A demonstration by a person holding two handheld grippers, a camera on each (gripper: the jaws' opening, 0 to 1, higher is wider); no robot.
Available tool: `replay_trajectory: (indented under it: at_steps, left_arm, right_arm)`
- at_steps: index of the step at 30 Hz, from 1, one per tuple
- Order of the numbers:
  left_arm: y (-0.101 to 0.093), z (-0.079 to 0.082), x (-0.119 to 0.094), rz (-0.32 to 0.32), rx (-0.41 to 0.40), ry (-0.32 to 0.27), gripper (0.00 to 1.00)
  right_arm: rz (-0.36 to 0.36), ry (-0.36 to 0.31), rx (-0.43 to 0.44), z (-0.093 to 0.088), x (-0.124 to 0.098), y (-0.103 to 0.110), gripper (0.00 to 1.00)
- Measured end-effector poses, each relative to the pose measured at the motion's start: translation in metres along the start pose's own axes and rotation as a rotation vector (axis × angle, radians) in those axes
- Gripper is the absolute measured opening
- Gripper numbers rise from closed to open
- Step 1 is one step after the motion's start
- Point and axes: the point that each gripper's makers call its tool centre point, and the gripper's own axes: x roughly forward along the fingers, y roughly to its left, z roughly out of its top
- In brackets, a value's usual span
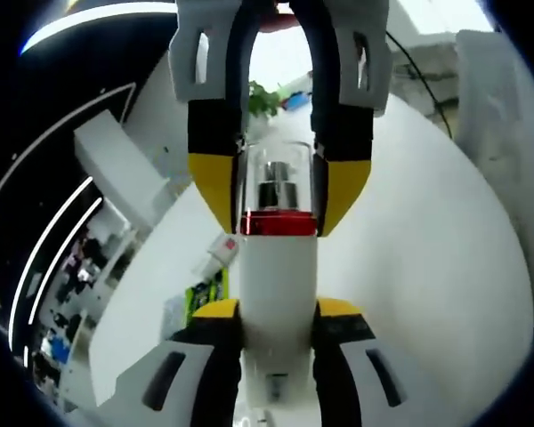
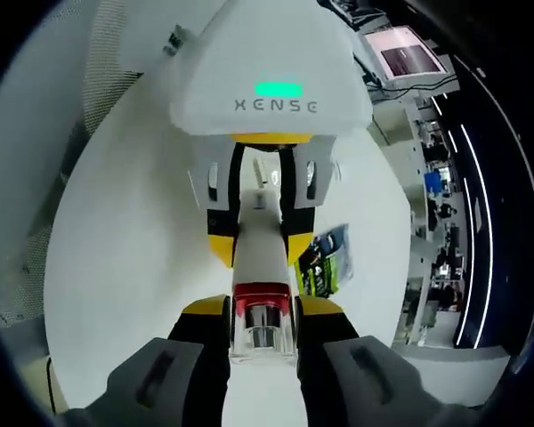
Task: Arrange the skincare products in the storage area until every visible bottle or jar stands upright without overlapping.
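Observation:
A white bottle point(image 1: 278, 276) with a red ring point(image 1: 278, 224) and a clear cap point(image 1: 278, 182) is held between both grippers above the white table. In the left gripper view, my left gripper point(image 1: 278, 310) is shut on the bottle's white body. The right gripper point(image 1: 278, 191) comes in from the top and is shut on the clear cap. In the right gripper view, my right gripper point(image 2: 262, 311) clamps the cap point(image 2: 262, 336) beside the red ring. Opposite it, the left gripper point(image 2: 260, 245) grips the white body point(image 2: 260, 218).
The white table point(image 1: 427, 267) spreads beneath the bottle. A green and black packet point(image 1: 205, 298) point(image 2: 325, 262) and a small white tube with a red label point(image 1: 221, 252) lie on it. A white box point(image 1: 125, 169) stands at the table's edge, with a green plant point(image 1: 262, 100) beyond.

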Motion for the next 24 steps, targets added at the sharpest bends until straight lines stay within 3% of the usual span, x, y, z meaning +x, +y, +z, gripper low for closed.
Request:
replay_trajectory:
  at_steps: [10, 13, 24]
  left_arm:
    - [-0.004, 0.002, -0.003, -0.012, -0.029, -0.018, 0.28]
    - [-0.004, 0.004, -0.006, -0.018, -0.052, -0.04, 0.28]
    - [-0.009, 0.015, -0.009, -0.049, -0.118, -0.114, 0.28]
  right_arm:
    - [0.019, -0.06, 0.057, 0.001, -0.004, 0.001, 0.28]
    - [0.04, -0.114, 0.081, 0.006, -0.007, -0.001, 0.28]
    - [0.134, -0.202, 0.096, 0.027, -0.028, -0.004, 0.27]
